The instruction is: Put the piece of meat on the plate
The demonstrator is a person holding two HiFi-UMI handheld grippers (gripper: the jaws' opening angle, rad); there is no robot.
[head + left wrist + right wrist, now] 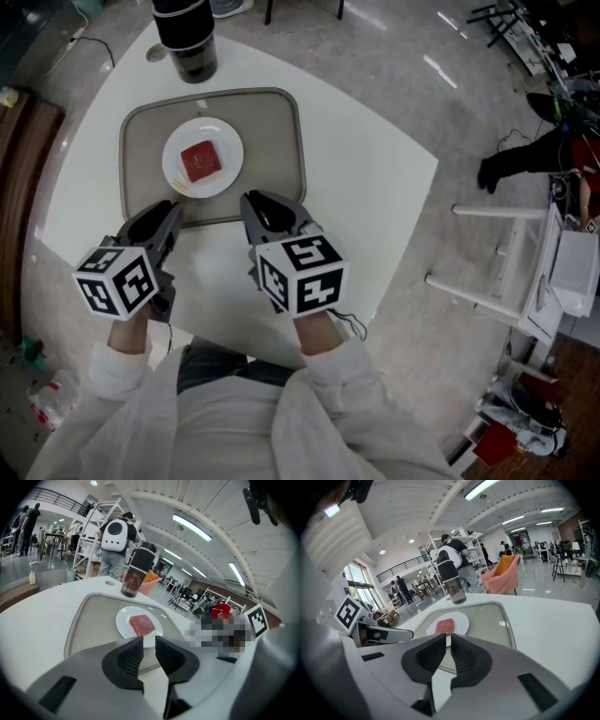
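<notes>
White sleeves (127,367) and two marker cubes fill the foreground as I hold both tools over the table's (366,187) near side.

Red and square, the piece of meat (200,161) lies flat at the middle of the plate (228,142), and nothing is touching it. The plate sits on the grey tray (277,122), toward the tray's left half. A dark tumbler (187,42) stands on the table just past the tray's far edge.

At the tray's near rim, the left gripper (149,641) has its jaws a narrow gap apart with nothing between them. The right gripper (448,640) beside it is narrower still, only a slit between the pads, and equally empty. Both point toward the plate and stand apart from it.

With the meat already where the task wants it, I judge the placing done. What remains is only to stand clear, and any next move should keep both tools off the tray so the plate is not nudged.
</notes>
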